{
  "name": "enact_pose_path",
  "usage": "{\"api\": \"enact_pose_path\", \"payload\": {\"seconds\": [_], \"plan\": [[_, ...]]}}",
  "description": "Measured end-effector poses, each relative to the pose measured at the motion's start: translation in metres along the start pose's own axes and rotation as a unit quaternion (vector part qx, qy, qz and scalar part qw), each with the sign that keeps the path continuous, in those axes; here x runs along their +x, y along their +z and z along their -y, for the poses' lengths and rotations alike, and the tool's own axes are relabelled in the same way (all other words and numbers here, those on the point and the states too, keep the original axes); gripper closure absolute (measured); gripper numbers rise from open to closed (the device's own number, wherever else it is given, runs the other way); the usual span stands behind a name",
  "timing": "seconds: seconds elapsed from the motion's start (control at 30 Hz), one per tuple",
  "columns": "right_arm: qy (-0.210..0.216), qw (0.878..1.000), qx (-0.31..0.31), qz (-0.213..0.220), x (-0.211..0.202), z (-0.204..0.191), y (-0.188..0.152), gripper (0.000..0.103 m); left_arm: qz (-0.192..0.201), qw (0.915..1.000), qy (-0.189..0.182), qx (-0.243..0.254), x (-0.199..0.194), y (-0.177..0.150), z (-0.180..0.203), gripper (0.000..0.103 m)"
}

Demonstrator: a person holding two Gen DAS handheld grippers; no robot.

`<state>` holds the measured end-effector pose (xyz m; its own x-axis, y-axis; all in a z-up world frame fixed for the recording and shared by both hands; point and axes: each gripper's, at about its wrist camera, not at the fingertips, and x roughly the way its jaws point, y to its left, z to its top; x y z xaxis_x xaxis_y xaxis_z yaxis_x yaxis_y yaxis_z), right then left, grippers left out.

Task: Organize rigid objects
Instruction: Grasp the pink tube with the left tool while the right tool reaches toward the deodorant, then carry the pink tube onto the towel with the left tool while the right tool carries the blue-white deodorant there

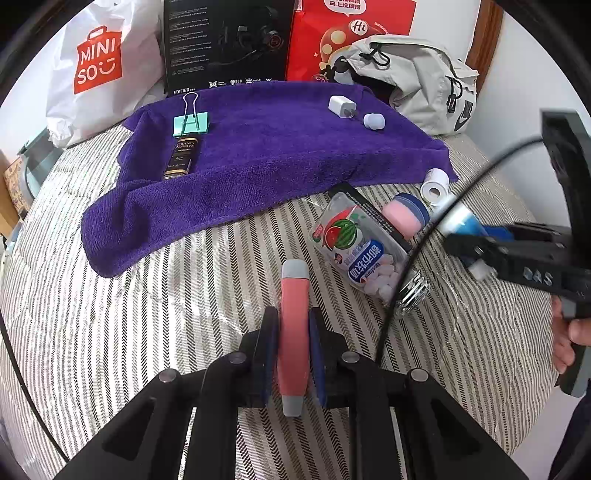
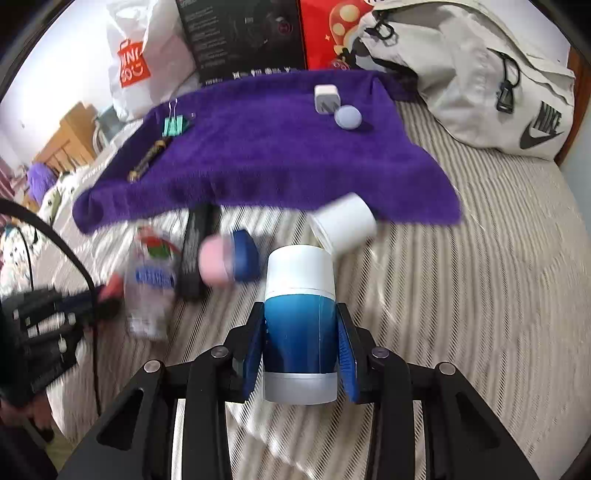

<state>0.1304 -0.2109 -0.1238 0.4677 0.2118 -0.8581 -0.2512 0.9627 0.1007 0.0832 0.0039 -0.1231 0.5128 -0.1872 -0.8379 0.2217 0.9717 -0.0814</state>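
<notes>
Ahead of me a purple towel (image 1: pixel 258 155) lies spread over the striped bedcover (image 1: pixel 166 314). On it rest a green binder clip (image 1: pixel 191 123) with a dark slim tube (image 1: pixel 183 157) just below it on the left side, and a white charger plug (image 1: pixel 341 107) beside a pale blue round case (image 1: pixel 373 120) on the right. Behind the towel stand a white shopping bag (image 1: pixel 99 70), a black box (image 1: pixel 229 40), a red bag (image 1: pixel 351 33) and a grey backpack (image 1: pixel 413 81).

Between my two tongs, off the towel, sit a clear candy box (image 1: pixel 360 251), a pink and blue cap-shaped thing (image 1: pixel 404 216) and a white tape roll (image 1: pixel 436 186); a black cable (image 1: pixel 424 236) crosses over the candy box.

My left gripper (image 1: pixel 293 341) is clenched on a pink stick with grey ends (image 1: pixel 293 332), its long axis pointing straight ahead toward the towel, held above the bedcover.

My right gripper (image 2: pixel 301 332) clasps a blue bottle with a white cap (image 2: pixel 300 314), cap end pointing forward toward the tape roll (image 2: pixel 345 225). From the left view, a hand (image 1: pixel 570 343) grips the right tool's handle at the frame's right edge, fingers curled around it.
</notes>
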Motion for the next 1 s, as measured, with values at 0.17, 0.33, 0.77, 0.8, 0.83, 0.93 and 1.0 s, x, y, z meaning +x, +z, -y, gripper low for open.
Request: {"api": "enact_pose_path", "payload": {"seconds": [0.17,0.33,0.77,0.8,0.83,0.93,1.0], "plan": [[-0.016,1.000,-0.001,-0.016,-0.012,0.011,-0.021,0.067,0.008,1.0000,0.003,0.002,0.000,-0.002,0.000,0.086],[-0.050,0.998,-0.029,0.000,-0.010,-0.001,-0.025,0.066,0.018,0.9997,0.012,0.009,-0.001,-0.005,0.004,0.086],[0.003,1.000,0.000,-0.018,-0.017,0.014,-0.019,0.067,0.015,0.9994,-0.019,-0.025,-0.013,0.003,-0.015,0.087],[0.004,1.000,0.001,-0.016,-0.020,0.014,-0.019,0.067,0.018,0.9992,-0.022,-0.029,-0.016,0.005,-0.017,0.087],[0.005,1.000,0.001,-0.014,-0.022,0.014,-0.018,0.067,0.020,0.9991,-0.022,-0.029,-0.019,0.008,-0.019,0.087],[0.010,1.000,0.003,-0.006,-0.030,0.016,-0.013,0.067,0.024,0.9993,-0.012,-0.025,-0.024,0.014,-0.020,0.087],[0.014,1.000,0.000,-0.001,-0.035,0.015,-0.009,0.067,0.027,0.9992,-0.013,-0.025,-0.027,0.019,-0.022,0.087]]}}
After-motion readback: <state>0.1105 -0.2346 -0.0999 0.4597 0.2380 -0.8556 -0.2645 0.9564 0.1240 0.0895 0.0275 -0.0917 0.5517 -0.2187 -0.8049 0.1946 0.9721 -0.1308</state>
